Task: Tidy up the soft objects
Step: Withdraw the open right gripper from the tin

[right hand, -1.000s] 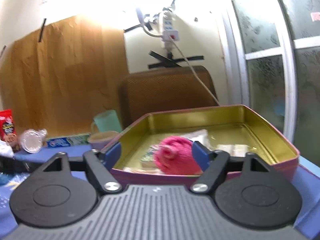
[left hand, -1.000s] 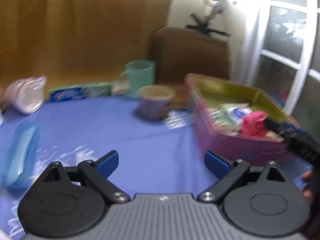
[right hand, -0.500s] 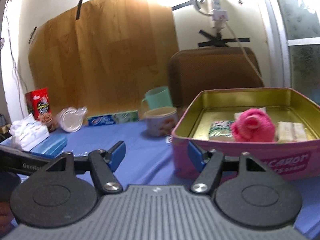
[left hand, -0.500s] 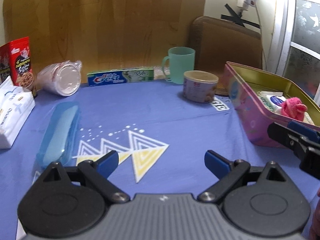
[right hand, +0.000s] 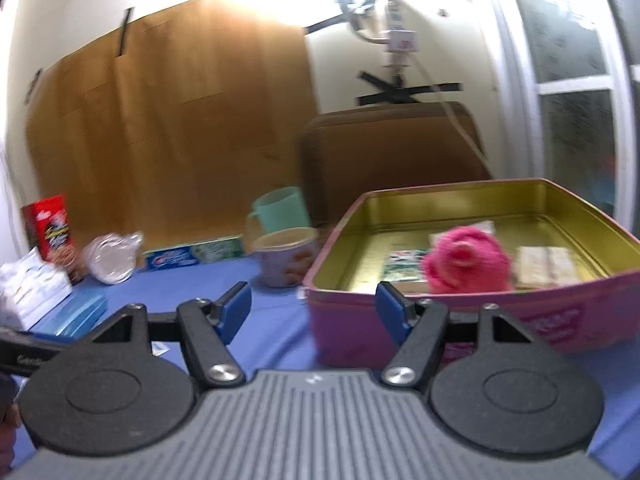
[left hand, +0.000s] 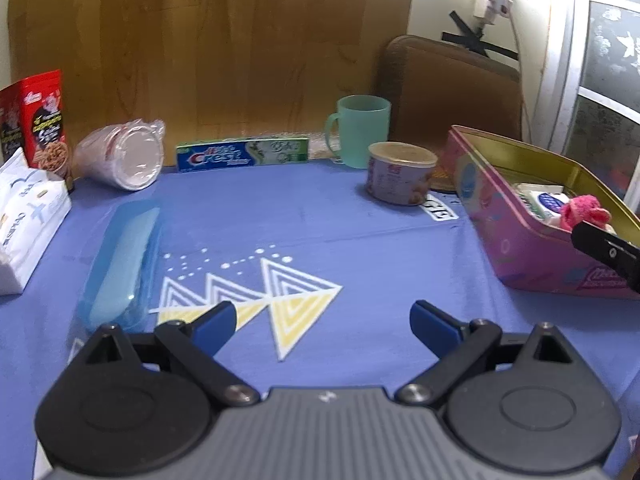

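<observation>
At the table's right edge, the pink tin [right hand: 472,316] already holds a pink plush [right hand: 466,262] among flat packets, so that part looks done. Near the left edge a tissue pack [left hand: 28,220] lies outside the tin, perhaps next. Both claws gape empty: the right claw [right hand: 314,308] sits at the tin's near wall, plush beyond it; the left claw [left hand: 322,324] hangs over bare cloth, well apart from the plush.

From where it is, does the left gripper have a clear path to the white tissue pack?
Probably yes. The left gripper is open and empty; only the blue case lies beside the path to the tissue pack.
</observation>
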Demonstrator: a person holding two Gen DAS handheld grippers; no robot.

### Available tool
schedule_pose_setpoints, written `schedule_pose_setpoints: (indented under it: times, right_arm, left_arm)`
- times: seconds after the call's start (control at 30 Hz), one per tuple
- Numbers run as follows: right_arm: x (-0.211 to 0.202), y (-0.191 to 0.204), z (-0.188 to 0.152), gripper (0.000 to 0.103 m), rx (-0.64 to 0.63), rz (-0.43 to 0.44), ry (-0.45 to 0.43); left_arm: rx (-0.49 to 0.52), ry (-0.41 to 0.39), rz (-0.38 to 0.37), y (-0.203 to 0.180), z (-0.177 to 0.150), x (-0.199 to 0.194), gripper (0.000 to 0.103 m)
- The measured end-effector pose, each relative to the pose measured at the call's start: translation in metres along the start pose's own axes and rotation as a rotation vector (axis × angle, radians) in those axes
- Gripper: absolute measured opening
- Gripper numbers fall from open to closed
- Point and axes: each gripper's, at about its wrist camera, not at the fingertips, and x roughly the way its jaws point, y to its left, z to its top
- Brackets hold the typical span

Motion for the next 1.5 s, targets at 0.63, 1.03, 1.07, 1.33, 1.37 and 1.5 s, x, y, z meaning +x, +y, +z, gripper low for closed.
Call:
schedule_pose_setpoints:
  times: [0.63, 1.03, 1.07, 1.33, 1.37, 1.5]
  right_arm:
    - [-0.018, -0.046, -0.014, 0.071, 0.150, -0.066, 0.046]
    - [-0.008, -0.053, -0.022, 0.071, 0.217, -0.044, 0.116]
    - [-0.008, -0.053, -0.023, 0.071, 0.219, -0.044, 0.118]
    - [-0.003, -0.057, -0.026, 0.071, 0.240, -0.039, 0.142]
    - [-0.003, -0.057, -0.027, 0.071, 0.244, -0.040, 0.146]
    - [-0.002, -0.057, -0.028, 0.071, 0.250, -0.040, 0.154]
  left_arm:
    - [0.146, 0.018, -0.059, -0.066, -0.006, 0.011, 0.100]
    - [0.174, 0.083, -0.035, -0.072, -0.012, 0.022, 0.102]
    - [0.175, 0.086, -0.034, -0.073, -0.012, 0.022, 0.102]
    - [0.185, 0.109, -0.024, -0.074, -0.015, 0.028, 0.102]
    - [0.184, 0.113, -0.024, -0.074, -0.015, 0.029, 0.102]
    - [0.182, 0.120, -0.025, -0.072, -0.016, 0.031, 0.103]
